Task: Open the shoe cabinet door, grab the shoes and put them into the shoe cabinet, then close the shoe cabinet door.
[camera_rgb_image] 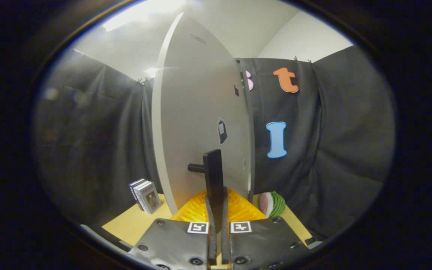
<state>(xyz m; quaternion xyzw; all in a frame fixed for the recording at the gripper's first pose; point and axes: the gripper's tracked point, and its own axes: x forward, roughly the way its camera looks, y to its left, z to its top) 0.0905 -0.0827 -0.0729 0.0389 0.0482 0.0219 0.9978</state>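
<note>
I find the gripper (218, 219) clamped on the black door handle (213, 176), both fingers pressing its lower end. The white cabinet door (197, 123) stands just beyond. Books (145, 195) stand at its left, a watermelon slice (272, 203) at its right.

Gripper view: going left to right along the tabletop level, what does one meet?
Small books standing on the table → black door handle, pinched between the gripper fingers, on the white cabinet door → watermelon slice toy.
</note>
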